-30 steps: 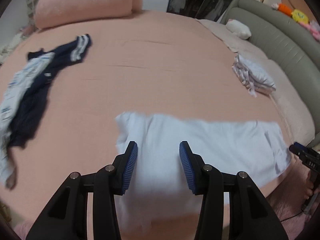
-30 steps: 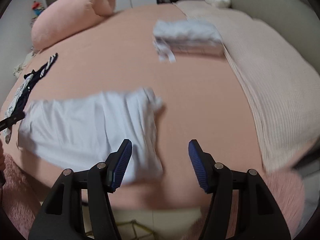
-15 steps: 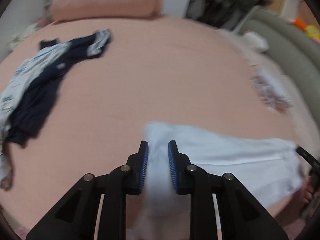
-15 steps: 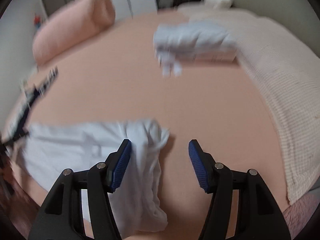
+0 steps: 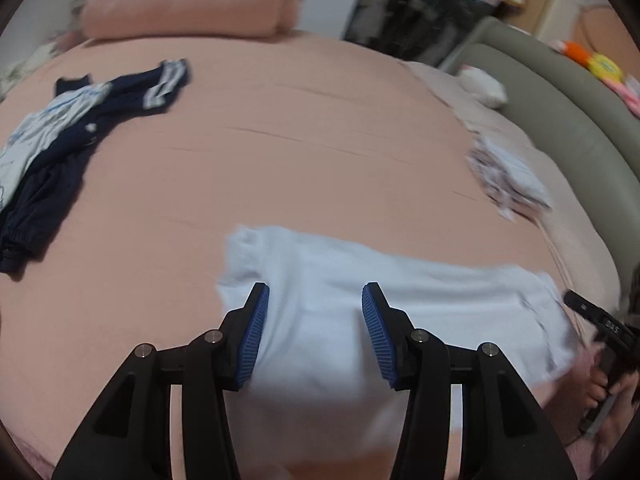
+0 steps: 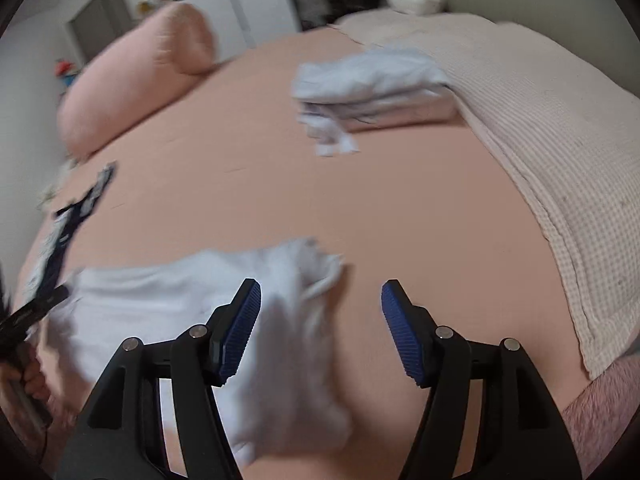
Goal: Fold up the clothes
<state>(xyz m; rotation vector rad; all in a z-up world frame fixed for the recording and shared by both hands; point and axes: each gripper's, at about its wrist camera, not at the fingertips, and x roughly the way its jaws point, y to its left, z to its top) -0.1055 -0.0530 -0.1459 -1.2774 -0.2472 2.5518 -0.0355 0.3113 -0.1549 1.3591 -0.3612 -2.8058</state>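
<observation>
So both the left gripper (image 5: 315, 330) and right gripper (image 6: 321, 326) are spread wide, empty, over a half-folded white shirt (image 5: 360, 320). Folded stack (image 6: 372, 80) far right, dark clothes (image 5: 68, 136) far left unfolded.

The white garment (image 5: 340, 288) is looking like soft matt cloth, a little wrinkled. The bed (image 5: 280, 152) is wearing a smooth matt pink sheet. The blanket (image 6: 560, 160) at the right is showing a rough waffle weave. The left gripper (image 5: 315, 334) is having matt black plastic arms, ribbed blue pads (image 5: 253, 340) and shiny metal screws.
</observation>
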